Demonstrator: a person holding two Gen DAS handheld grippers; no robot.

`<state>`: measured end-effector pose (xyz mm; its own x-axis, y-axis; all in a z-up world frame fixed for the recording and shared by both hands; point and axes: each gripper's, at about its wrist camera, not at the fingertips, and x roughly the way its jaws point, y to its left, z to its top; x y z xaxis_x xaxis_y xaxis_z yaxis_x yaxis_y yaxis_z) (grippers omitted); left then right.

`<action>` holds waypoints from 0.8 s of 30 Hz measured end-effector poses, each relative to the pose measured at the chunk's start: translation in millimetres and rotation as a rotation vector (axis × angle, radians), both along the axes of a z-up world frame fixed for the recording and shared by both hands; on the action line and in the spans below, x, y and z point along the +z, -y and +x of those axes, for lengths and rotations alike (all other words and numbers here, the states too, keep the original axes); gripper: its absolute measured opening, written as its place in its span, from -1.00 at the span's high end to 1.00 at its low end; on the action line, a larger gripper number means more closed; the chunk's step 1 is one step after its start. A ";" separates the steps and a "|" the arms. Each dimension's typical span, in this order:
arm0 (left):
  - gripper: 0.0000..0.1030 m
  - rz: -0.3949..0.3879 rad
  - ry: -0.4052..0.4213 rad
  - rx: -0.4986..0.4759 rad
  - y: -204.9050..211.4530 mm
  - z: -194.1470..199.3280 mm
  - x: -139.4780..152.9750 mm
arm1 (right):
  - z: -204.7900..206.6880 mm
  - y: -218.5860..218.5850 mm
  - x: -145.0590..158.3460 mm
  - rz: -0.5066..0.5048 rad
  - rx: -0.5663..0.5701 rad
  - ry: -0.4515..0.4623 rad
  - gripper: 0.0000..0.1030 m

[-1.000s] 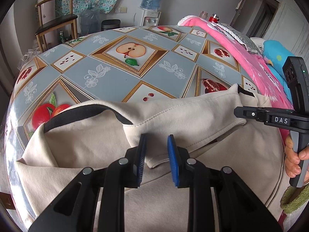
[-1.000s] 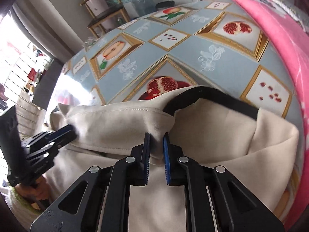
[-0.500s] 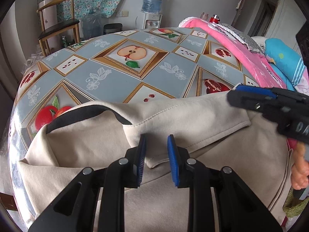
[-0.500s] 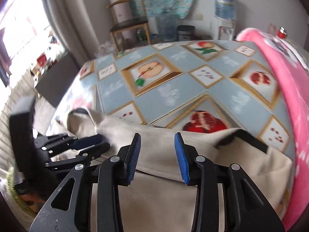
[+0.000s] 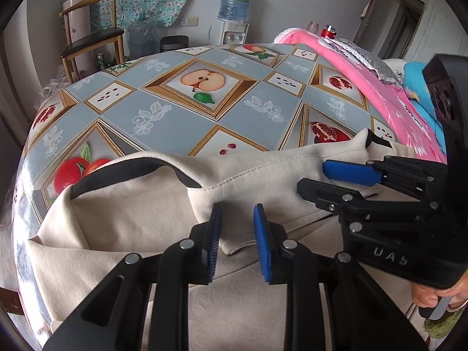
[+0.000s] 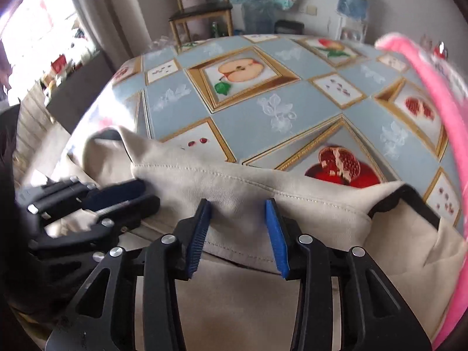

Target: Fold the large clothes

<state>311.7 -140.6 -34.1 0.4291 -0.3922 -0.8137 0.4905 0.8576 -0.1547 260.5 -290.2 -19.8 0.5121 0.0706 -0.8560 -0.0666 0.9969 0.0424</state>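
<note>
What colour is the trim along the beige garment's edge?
Black, on the beige garment; the trim shows best in the left wrist view.

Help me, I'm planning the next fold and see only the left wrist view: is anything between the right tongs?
Observer: Yes. In the right wrist view the beige garment's stitched fold bulges between the right tongs. Their jaws are opening and the pads are not pressing it.
Operator: And my left tongs, seen from the side?
Observer: The left tongs lie low at that fold's left end, with one blue tip seemingly against the cloth, though the picture is blurred there.
Operator: Anything beyond that end?
Observer: A bright window.
</note>
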 end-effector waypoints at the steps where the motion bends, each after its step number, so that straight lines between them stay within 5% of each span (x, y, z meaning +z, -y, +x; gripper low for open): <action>1: 0.55 0.002 -0.001 -0.001 0.2 0.2 0.3 | -0.1 0.0 1.7 -0.006 -0.003 -0.014 0.23; 6: 0.55 0.010 -0.008 0.000 0.8 0.2 1.0 | -9.5 18.9 20.7 0.034 -0.076 0.026 0.23; 11: 0.55 0.014 -0.035 0.029 -0.8 1.3 7.5 | -5.0 51.3 0.0 0.085 -0.181 -0.082 0.19; 14: 0.47 -0.012 -0.028 0.051 -9.0 -6.5 22.7 | -24.2 54.9 22.1 0.143 -0.186 -0.052 -0.10; 16: 0.27 -0.002 -0.015 0.044 -13.2 -16.1 34.7 | -43.5 54.1 40.7 0.151 -0.173 -0.008 -0.39; 24: -0.25 0.070 0.037 0.050 -54.6 -79.2 72.8 | -131.0 50.6 76.8 0.167 -0.153 0.041 -0.65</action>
